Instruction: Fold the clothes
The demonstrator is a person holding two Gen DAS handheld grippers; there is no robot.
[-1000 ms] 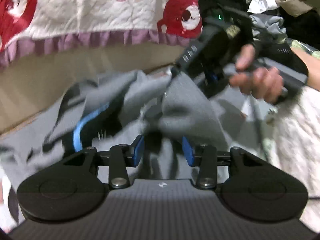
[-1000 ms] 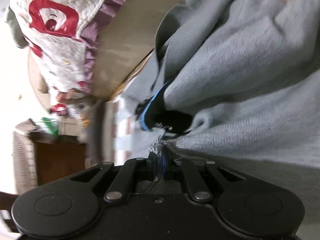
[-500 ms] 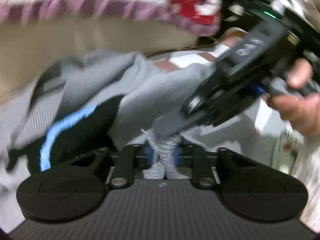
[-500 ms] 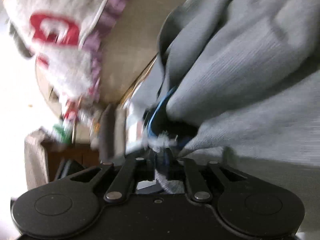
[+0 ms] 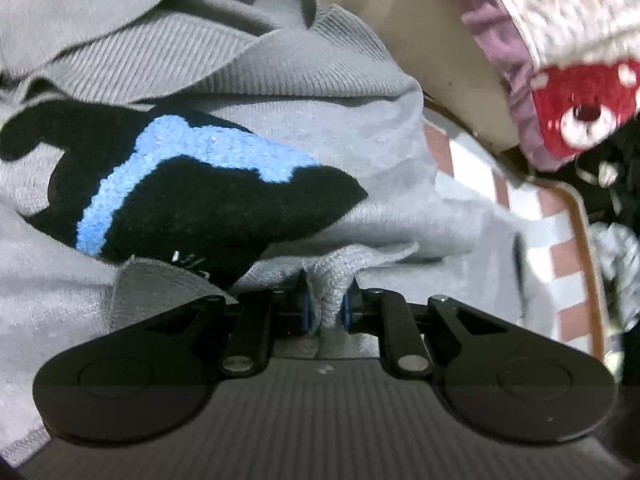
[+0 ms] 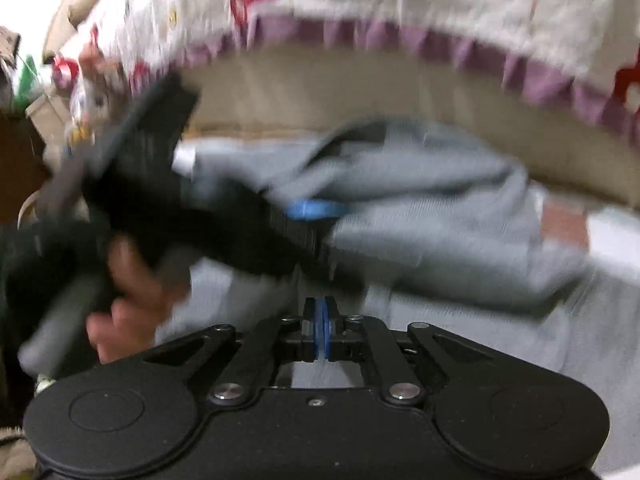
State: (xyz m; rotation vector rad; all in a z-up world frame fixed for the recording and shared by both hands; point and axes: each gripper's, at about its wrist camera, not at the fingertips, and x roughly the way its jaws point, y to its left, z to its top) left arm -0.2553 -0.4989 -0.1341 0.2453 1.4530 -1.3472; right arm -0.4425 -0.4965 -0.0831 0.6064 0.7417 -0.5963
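A grey knit sweater [image 5: 304,80] with a black and blue patch [image 5: 172,184] lies bunched on the checked surface. My left gripper [image 5: 325,304] is shut on a fold of the sweater's grey fabric. In the right wrist view the sweater [image 6: 440,208] is blurred and lies ahead. My right gripper [image 6: 325,320] is shut with its blue pads together and nothing between them. The left gripper's body [image 6: 168,200], held in a hand, crosses the left of that view above the sweater.
A white quilt with red bears and a purple frill [image 5: 560,52] hangs at the back, also in the right wrist view [image 6: 400,8]. A pink and white checked mat [image 5: 560,240] lies under the sweater. Dark clutter [image 5: 616,168] sits at far right.
My left gripper closed on a fold of the sweater and pulled in close. My right gripper let go of the sweater, stayed shut and drew back, its view swinging round.
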